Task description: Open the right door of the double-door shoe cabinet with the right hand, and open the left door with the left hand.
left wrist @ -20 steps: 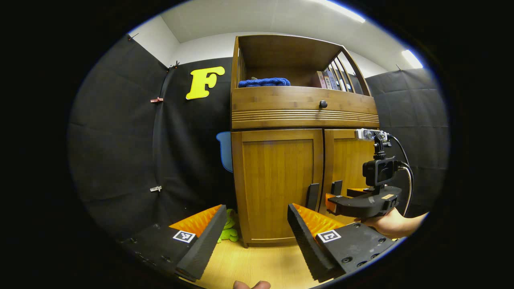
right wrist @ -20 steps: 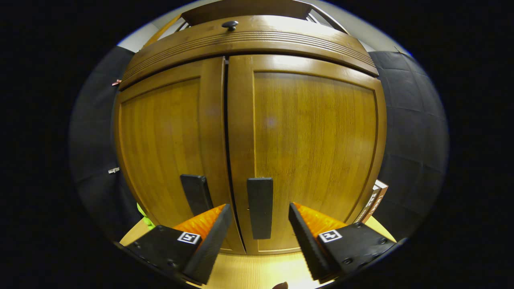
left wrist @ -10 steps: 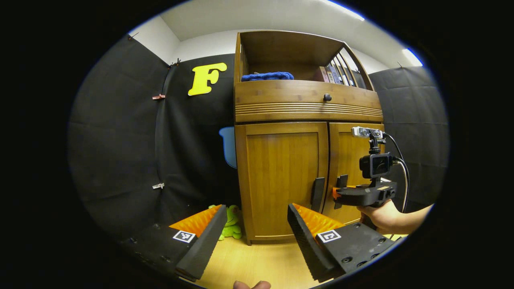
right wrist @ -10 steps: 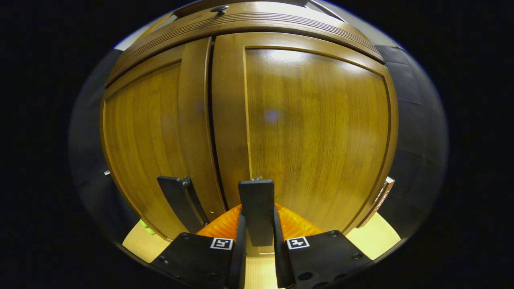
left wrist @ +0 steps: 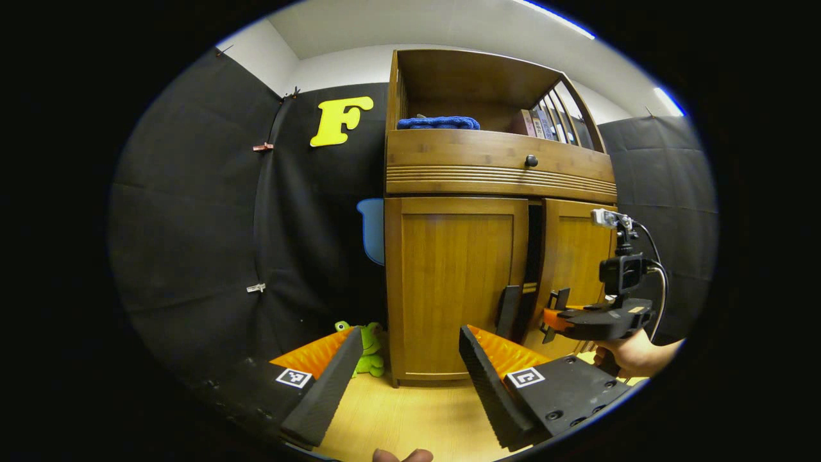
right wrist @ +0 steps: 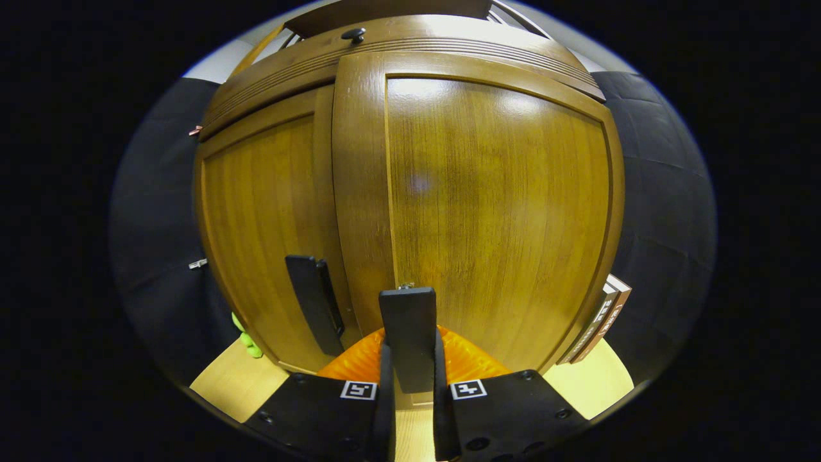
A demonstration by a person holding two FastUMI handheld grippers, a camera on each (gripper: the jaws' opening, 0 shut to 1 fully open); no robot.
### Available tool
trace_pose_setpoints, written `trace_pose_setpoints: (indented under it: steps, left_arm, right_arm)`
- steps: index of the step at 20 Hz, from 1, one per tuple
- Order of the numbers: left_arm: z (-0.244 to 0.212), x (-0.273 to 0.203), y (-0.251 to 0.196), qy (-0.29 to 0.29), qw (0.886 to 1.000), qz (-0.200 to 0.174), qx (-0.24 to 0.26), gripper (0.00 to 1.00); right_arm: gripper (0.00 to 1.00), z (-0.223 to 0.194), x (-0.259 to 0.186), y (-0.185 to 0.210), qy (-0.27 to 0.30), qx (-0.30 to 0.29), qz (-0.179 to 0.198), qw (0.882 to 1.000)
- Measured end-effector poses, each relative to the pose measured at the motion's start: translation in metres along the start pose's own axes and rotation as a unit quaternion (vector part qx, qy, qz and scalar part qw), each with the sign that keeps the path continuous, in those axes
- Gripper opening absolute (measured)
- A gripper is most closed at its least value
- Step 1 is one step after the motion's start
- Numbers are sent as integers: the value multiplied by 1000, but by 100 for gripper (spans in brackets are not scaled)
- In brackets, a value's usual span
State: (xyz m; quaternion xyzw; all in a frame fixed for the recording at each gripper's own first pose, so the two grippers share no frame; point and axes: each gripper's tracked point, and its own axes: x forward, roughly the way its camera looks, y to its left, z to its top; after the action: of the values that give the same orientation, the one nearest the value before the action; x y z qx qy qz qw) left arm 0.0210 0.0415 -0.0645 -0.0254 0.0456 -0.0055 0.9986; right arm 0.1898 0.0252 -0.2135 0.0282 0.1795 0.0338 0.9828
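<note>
Right gripper (right wrist: 408, 410) on right door handle (right wrist: 408, 337)

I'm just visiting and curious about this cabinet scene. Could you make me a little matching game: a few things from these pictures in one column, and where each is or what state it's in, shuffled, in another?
Things:
1. right door
2. left door
3. blue towel
4. green plush toy

Places or states:
A. on the floor beside the cabinet
B. on the open top shelf
C. closed, handle untouched
D. swung partly open, handle clamped by the right gripper

Pairs: 1-D, 2-C, 3-B, 4-A

The left gripper hangs open in front of the cabinet.
</note>
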Motion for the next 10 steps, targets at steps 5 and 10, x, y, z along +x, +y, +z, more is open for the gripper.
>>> trace_pose_setpoints:
  steps: [5, 10]
  left_arm:
    - [7, -11, -11, -2, 1000, 2, 1, 93]
    - [14, -20, -27, -2, 1000, 13, 3, 93]
  right_arm:
    - [27, 3, -3, 1, -4, 1, 22, 1000]
    - [27, 7, -7, 1, -3, 6, 40, 999]
